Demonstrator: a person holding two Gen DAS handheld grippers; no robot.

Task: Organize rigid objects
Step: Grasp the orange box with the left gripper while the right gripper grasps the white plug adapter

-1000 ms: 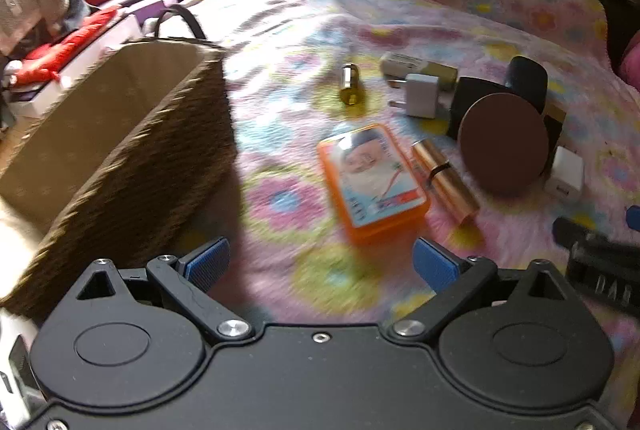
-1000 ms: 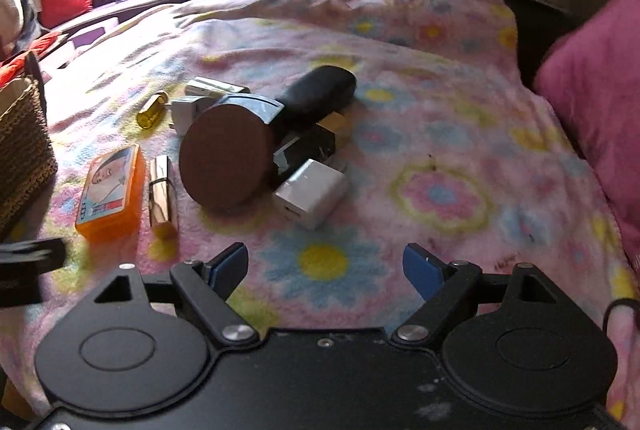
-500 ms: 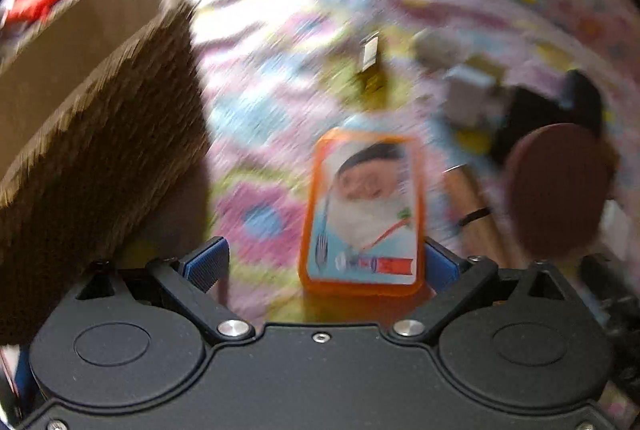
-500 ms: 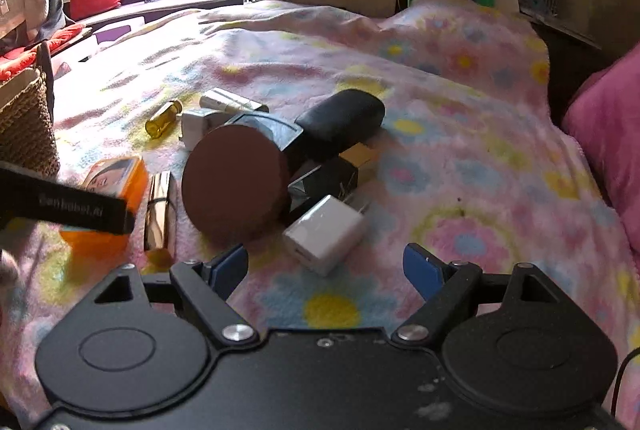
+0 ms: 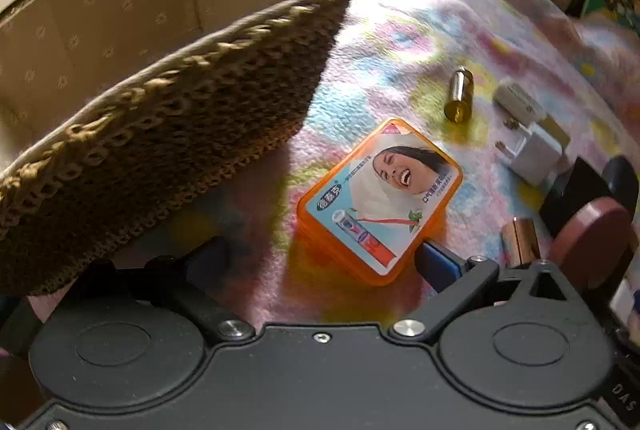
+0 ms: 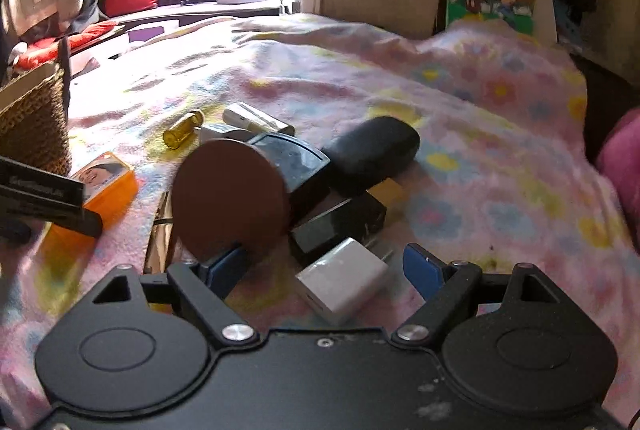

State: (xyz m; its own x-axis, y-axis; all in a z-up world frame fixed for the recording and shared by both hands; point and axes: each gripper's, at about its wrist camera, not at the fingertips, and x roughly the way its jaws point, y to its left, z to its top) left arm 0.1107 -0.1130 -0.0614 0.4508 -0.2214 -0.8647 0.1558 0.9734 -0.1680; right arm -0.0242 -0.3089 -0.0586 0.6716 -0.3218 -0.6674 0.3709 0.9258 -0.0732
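An orange flat box (image 5: 380, 201) with a printed label lies on the flowered blanket, just right of the woven basket (image 5: 168, 117). My left gripper (image 5: 322, 262) is open and straddles the box's near end. The right fingertip (image 5: 436, 264) is close beside the box's corner. The other one is well apart from it, in the basket's shadow. My right gripper (image 6: 326, 270) is open around a white charger (image 6: 344, 284), its pads not pressing on it. The left fingertip (image 6: 228, 270) sits just under a brown round disc (image 6: 230, 197).
An amber vial (image 5: 460, 93), a white plug (image 5: 532, 145) and a rose-gold tube (image 5: 520, 242) lie to the right of the box. A black case (image 6: 372, 153) and dark boxes (image 6: 336, 226) crowd behind the charger. A pink cushion (image 6: 624, 165) lies at the right.
My left gripper has rolled and moved in over the orange box, with the basket now close on its left. My right gripper has advanced until the white charger lies between its fingers.
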